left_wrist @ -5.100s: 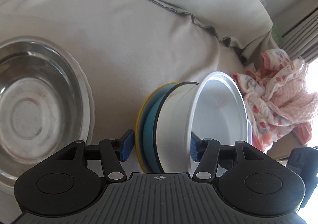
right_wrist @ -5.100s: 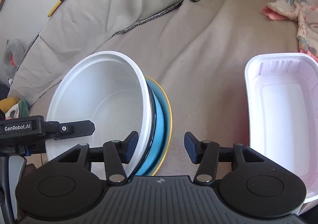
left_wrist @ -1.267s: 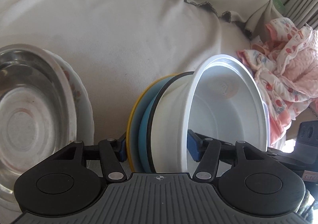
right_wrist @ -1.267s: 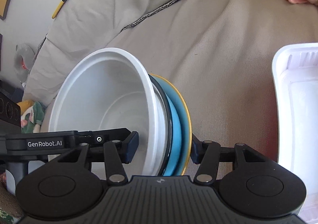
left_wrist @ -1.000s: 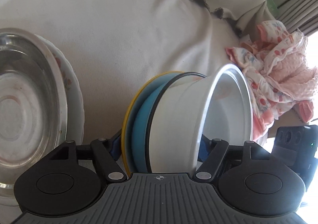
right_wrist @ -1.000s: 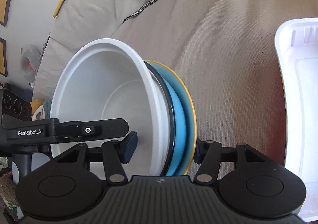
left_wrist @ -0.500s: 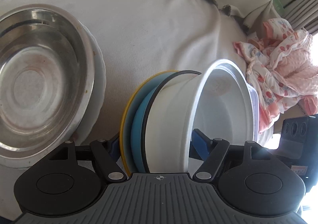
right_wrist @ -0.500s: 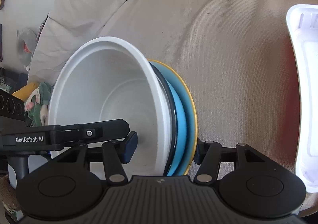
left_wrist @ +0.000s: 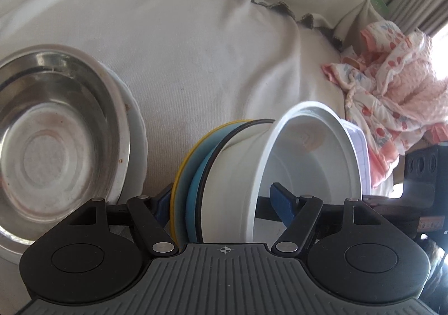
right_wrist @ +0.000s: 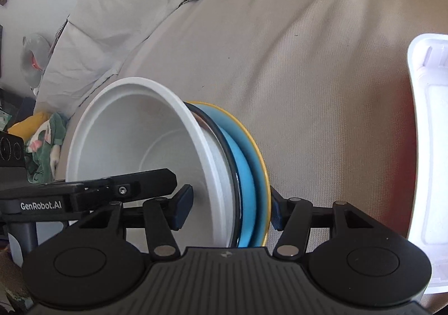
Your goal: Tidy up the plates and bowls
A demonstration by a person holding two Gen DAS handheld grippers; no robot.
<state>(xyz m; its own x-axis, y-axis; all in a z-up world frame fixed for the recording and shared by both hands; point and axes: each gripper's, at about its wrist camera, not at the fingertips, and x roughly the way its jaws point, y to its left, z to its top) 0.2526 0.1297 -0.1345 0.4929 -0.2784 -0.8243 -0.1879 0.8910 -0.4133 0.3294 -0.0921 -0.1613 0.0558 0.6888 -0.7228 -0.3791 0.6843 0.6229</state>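
On the left wrist camera, my left gripper straddles a nested stack carried on its side above a cloth-draped sofa: a white bowl sits in a blue plate with a yellow rim. One blue pad is tucked behind the plate's back; the other stands inside the bowl, apparently a little off its wall, so I read these jaws as spread wide around the stack, and I cannot tell whether they truly pinch it. The bowl's mouth faces right in this view, towards a pink patterned cloth. A steel bowl rests on a white plate on the left, well apart from the stack. On the right wrist camera, my right gripper clamps the same stack, one pad inside the white bowl and one against the underside of the blue plate; the left gripper's finger reaches into the bowl too. Here the mouth faces left, and the axis through the dishes runs roughly level, with the plate on edge. A white tray lies beside it on the right. My judgement: to set the stack down well, I should tip it plate-first until that axis stands upright, keep both grips even, and release only once the plate lies flat.
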